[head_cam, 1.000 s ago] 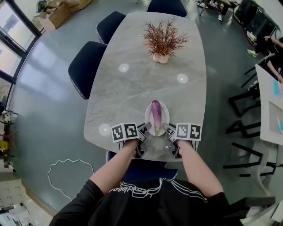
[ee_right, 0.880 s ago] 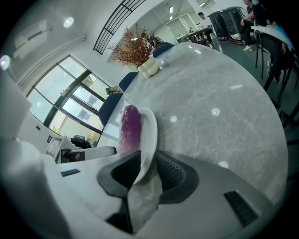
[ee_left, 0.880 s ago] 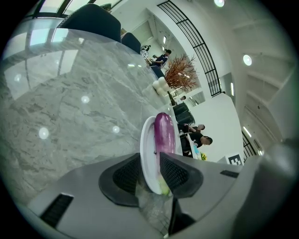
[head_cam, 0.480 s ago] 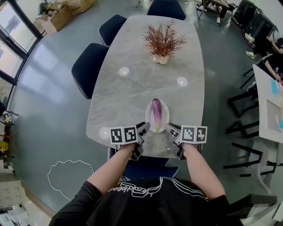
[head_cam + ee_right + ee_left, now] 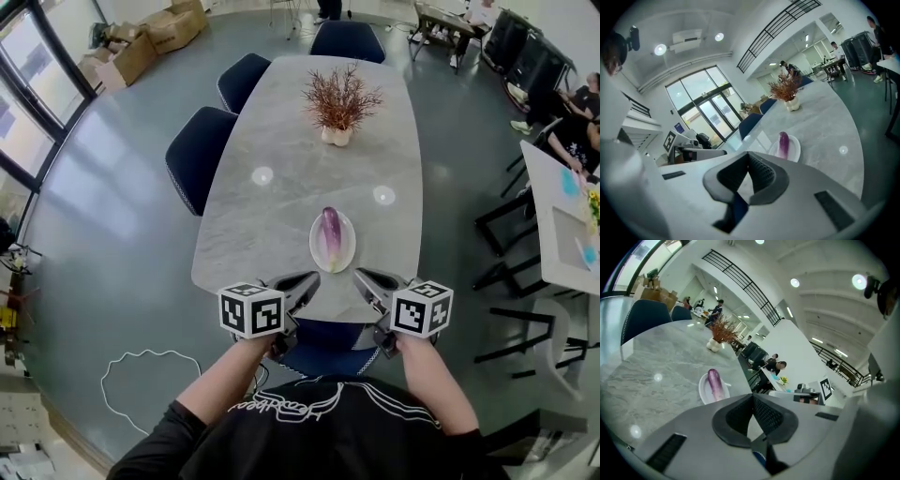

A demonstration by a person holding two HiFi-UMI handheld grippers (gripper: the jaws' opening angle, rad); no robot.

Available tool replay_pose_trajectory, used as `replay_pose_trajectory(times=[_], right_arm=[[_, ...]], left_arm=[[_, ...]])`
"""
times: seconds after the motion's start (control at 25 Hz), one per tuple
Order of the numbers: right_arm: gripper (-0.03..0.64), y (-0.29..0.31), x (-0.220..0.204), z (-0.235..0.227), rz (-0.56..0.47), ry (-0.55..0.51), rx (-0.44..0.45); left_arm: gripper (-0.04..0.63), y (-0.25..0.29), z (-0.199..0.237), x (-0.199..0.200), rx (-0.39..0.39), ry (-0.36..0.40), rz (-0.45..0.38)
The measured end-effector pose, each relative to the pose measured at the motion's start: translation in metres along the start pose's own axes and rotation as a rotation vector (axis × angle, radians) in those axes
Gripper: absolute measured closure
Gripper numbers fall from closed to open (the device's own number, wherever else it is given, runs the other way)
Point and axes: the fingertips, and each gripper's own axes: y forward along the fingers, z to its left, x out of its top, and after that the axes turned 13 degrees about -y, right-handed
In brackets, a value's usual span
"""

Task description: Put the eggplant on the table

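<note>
- The fingers [image 5: 767,416] of my left gripper [image 5: 752,396] have just closed. Their tips meet and nothing is between them.
- My right gripper [image 5: 748,153] also has its fingers [image 5: 761,177] closed tip to tip and holds nothing.
- From the head view, the left gripper [image 5: 313,277] and right gripper [image 5: 359,274] hang side by side at the 6 o'clock end of the table [image 5: 281,187]. Neither touches anything on it.
- The eggplant [image 5: 329,236] lies at 12 o'clock from the two grippers, between their lines of sight. It shows in both gripper views [image 5: 714,383] [image 5: 783,142].
- It rests lengthwise on a white plate [image 5: 316,248], which stands on the table. Its purple end points to 12 o'clock and its pale end to 6.
- A dried reddish plant [image 5: 339,94] in a small pot stands well beyond the plate, toward the table's 12 o'clock end.
- Dark blue chairs [image 5: 199,155] stand along the 9 to 10 o'clock side.
</note>
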Motion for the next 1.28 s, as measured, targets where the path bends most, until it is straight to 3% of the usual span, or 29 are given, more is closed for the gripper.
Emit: replay_pose_trajectory(times=[0.4,0.68,1.04,1.28], right_arm=[[0.610,-0.065,0.003,0.097,-0.095,-0.120,0.163],[0.611,-0.107,0.006,0.135,-0.106,-0.247,0.206],[0.611,-0.194,-0.017,0.184,-0.165,-0.283,0.229],[0.611,-0.243,-0.038,0.217,-0.194,-0.292,0.255]], left_arm=[[0.587,-0.061,-0.086,-0.041,-0.170,0.117,-0.022],[0.587,-0.084,-0.133,-0.058,-0.213,0.228,-0.053],[0.588,-0.111,-0.207,-0.127,-0.265,0.241,-0.087],[0.588,-0.134,-0.242,-0.179,-0.260,0.255,-0.114]])
